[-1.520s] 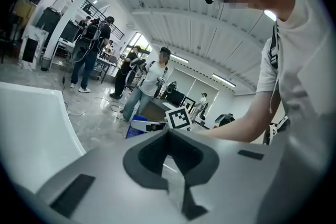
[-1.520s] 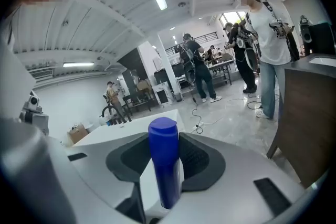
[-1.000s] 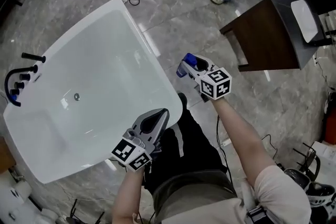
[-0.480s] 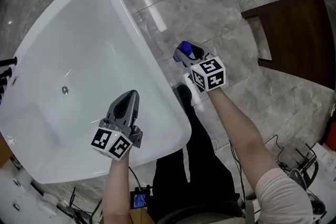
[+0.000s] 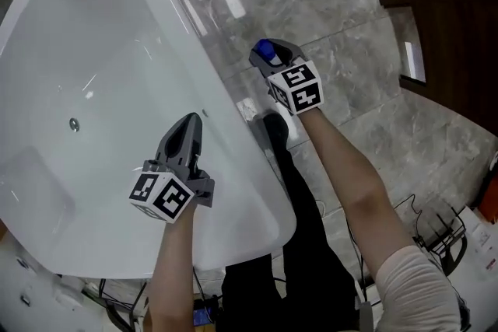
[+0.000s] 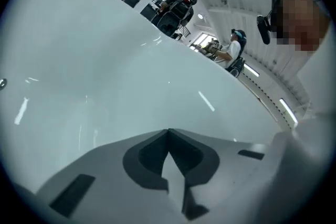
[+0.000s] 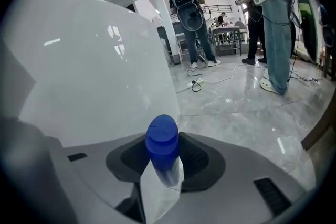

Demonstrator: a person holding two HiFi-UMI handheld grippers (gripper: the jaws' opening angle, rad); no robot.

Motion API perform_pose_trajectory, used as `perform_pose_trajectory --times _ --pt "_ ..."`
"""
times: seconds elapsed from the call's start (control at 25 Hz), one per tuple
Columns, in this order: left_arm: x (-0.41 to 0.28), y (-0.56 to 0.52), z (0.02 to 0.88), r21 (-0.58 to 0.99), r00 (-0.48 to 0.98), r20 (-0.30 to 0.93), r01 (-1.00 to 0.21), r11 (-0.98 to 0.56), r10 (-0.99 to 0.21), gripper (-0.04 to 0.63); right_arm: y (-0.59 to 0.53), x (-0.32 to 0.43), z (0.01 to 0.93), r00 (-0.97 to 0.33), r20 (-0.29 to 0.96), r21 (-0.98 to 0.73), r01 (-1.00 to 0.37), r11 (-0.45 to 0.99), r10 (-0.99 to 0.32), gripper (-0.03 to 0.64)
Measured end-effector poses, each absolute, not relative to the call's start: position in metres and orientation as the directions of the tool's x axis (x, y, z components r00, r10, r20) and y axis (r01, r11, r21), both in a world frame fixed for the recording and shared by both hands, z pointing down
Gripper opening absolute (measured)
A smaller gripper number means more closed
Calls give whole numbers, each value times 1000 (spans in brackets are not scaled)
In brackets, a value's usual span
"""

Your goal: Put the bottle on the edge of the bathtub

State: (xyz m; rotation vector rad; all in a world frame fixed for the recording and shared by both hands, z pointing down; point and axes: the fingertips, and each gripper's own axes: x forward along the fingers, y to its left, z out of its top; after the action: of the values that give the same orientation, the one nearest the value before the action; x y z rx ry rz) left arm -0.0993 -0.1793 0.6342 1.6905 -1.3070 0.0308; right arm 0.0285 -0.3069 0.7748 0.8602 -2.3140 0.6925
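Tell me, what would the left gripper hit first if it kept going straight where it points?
The white inside of the tub. The left gripper, shut and empty, aims down into it, and its own view shows only that smooth wall ahead. Where it would touch is hard to judge.

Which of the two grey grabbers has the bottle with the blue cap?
The right gripper, beside the white bathtub: its jaws clamp the pale bottle with the blue cap. The left gripper, over the bathtub, is shut on nothing.
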Motion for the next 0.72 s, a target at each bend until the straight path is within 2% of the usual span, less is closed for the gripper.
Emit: perform_pose_trajectory --times 0.2,0.4,0.72 --pt "-114 -180 663 687 370 543 -712 145 -754 55 -299 18 829 -617 706 -256 -679 688 -347 164" --pt "-124 -179 668 622 334 562 -774 120 -756 55 -291 23 869 -591 736 -258 -696 670 -330 164" --pt "-134 -158 676 599 336 594 -791 123 -731 55 -288 29 910 -563 750 -250 -727 640 -348 164"
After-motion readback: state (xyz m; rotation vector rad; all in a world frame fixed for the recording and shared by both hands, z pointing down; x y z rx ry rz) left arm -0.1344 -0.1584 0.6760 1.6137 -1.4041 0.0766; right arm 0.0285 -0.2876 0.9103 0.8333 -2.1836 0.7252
